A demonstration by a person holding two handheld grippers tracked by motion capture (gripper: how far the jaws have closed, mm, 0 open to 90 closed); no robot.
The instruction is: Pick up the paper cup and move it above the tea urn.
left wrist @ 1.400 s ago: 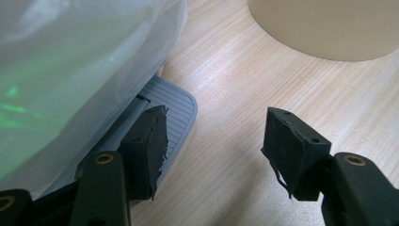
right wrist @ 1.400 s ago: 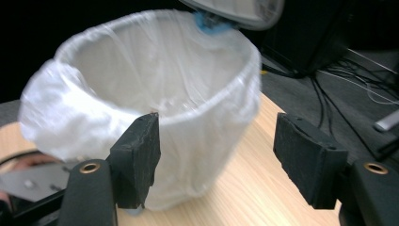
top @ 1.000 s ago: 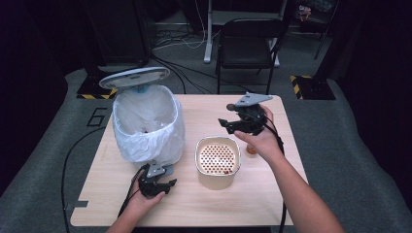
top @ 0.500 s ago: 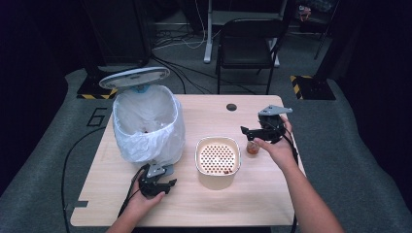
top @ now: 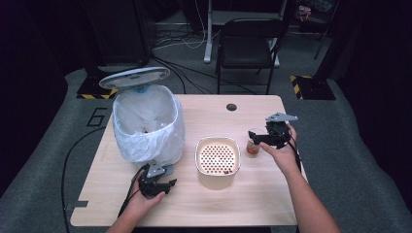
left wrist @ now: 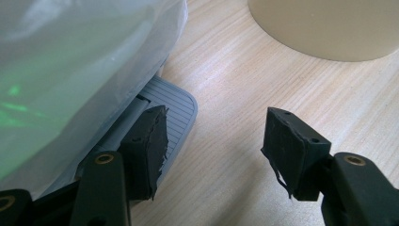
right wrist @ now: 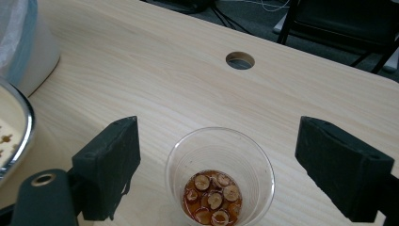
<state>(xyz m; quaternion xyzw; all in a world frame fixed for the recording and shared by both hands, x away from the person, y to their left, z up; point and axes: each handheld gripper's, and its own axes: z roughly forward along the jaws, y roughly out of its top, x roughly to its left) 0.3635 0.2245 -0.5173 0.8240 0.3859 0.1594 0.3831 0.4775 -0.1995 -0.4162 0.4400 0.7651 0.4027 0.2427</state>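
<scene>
Right gripper (right wrist: 214, 174), fingers just opening, straddles the clear plastic cup of brown-soaked slices (right wrist: 217, 181), ungrasped; left fingers (left wrist: 150, 141) spread, though barely.

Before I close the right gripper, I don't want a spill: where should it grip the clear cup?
Grip the clear cup across its mid wall, coming level from the person's side. It stands upright with liquid low inside, and the right gripper already has a jaw on each side.
</scene>
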